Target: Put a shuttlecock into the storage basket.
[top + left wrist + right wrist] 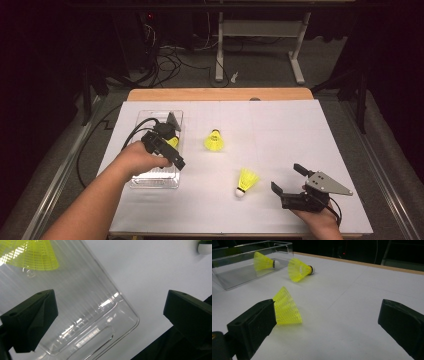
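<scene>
A clear plastic tray (154, 183) lies at the table's left with a yellow shuttlecock (173, 141) in it. My left gripper (167, 150) hovers over the tray, jaws open and empty. In the left gripper view the tray's corner (100, 312) lies between the jaws and the shuttlecock's skirt (32, 255) is at upper left. A second shuttlecock (214, 140) lies mid-table, a third (246, 181) nearer the front. My right gripper (288, 178) stands open just right of the third shuttlecock (287, 307), whose skirt is beside its left jaw.
White paper (285, 130) covers the table, with a wooden edge (220, 94) at the back. The right gripper view shows the tray (237, 277), the shuttlecock inside it (263, 262) and the middle shuttlecock (299, 270) beyond. Cables and desk legs are on the floor behind.
</scene>
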Demonstrator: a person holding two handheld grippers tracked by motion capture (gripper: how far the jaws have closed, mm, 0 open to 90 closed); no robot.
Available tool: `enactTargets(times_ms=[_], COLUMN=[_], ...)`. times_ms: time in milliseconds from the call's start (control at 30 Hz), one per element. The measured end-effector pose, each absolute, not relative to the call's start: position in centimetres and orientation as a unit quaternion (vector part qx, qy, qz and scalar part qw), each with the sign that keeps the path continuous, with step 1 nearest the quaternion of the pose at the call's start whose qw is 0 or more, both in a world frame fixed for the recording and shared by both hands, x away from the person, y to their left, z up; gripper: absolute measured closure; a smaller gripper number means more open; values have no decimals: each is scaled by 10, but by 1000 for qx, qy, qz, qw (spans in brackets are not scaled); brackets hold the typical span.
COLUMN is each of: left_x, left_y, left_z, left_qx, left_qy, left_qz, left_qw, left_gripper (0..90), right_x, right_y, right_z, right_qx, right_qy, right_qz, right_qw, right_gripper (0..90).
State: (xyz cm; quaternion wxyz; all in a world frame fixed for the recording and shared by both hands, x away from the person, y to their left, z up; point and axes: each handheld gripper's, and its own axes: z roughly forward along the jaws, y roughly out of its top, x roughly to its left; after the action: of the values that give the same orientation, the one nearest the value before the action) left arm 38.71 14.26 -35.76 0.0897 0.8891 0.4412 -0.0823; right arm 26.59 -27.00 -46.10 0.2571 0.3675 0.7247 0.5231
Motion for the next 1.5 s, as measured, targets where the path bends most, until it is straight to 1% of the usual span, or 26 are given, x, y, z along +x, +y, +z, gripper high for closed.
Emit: enactTargets(times_ms=[100, 700, 1100, 1500], left_x=[387, 390, 402, 424], left_y=[130, 87, 74, 65], left_z=[-357, -356, -364, -373], left_qx=[894, 904, 902, 897], left_qy=[432, 407, 411, 420], left_qz=[-84, -89, -91, -87], left_qw=[90, 94, 96, 105], left_gripper=[6, 6, 6, 7], right_x=[265, 264, 263, 266], right_y=[-271, -272, -273, -270], right_z=[-461, -461, -459, -459], right_qx=[370, 368, 368, 362], right_qy=[724, 724, 723, 727], right_qz=[523, 522, 524, 525], right_qw=[256, 258, 259, 257], right_gripper=[21, 21, 22, 22])
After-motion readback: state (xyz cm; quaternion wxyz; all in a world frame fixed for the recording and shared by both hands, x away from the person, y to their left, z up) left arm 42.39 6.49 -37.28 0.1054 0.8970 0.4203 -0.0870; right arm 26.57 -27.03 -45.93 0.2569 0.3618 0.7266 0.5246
